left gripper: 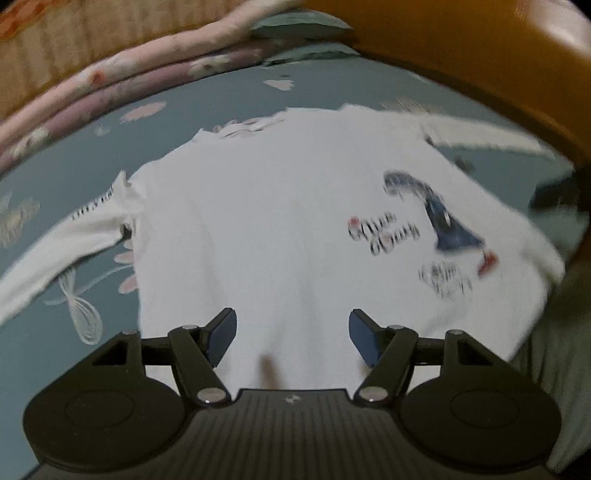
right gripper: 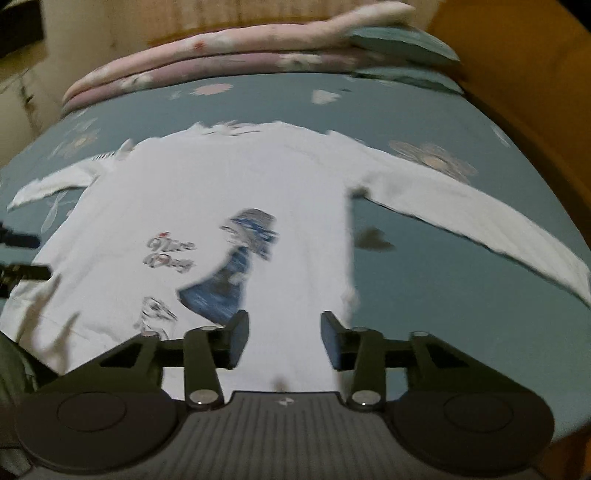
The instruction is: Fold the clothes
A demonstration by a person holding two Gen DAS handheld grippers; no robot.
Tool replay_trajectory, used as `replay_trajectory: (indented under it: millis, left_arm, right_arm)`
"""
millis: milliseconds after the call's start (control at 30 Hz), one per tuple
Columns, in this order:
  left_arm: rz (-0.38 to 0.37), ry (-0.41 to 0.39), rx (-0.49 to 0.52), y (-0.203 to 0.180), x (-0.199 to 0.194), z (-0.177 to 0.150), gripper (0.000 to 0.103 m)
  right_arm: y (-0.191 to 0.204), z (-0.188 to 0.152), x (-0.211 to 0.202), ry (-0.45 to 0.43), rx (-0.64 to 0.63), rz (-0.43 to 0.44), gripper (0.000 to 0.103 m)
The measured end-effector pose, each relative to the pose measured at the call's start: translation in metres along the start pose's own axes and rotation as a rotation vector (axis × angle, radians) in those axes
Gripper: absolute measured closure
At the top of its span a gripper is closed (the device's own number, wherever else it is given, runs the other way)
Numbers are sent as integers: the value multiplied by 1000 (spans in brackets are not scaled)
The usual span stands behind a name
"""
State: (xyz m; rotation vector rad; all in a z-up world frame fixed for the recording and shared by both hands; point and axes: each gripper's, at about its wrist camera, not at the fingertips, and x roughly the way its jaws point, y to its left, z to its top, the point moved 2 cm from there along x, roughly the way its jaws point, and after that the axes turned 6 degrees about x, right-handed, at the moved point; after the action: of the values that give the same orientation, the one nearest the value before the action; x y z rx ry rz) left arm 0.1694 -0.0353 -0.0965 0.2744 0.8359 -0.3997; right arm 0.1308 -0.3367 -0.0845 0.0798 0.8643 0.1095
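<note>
White printed shirt, teal floral bedsheet

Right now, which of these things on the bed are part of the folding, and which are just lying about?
Part of the job:
- white long-sleeved shirt, spread flat
- left tongs, open above it
- right tongs, open above it

Just lying about:
- folded pink floral quilts
- teal pillows
- teal floral bedsheet

Dim room, kinda murky light. The bed takes up most of it, with a teal flowered sheet. At the bed's far end there's a stack of pink floral quilts with a teal pillow beside them. An orange-brown wooden frame runs along the bed's right side, and a cream wall sits behind the quilts.
</note>
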Motion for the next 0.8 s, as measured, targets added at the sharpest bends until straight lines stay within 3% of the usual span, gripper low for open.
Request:
replay_trajectory:
  millis: [167,300,367,467,567,800]
  left_arm:
    - [-12,62,-66,-6,25,-23,35]
    - [1,89,-95,-7,19,-52,31]
    - [10,112,-101,-6,13,-57,31]
    - [45,136,-109,-2,7,-53,31]
    - [41,100,-119,4,1,-40,31]
    - [30,26,-135,14,21,4,31]
  right_arm:
    - [29,-9,45,58,4,-4,51]
    - [29,-33,60,89,36,3,37]
    - [27,-40,57,69,40,24,25]
    - [29,-42,59,60,49,38,15]
    - [35,-42,63,65,52,43,1]
    - [48,-47,68,44,11,-20,0]
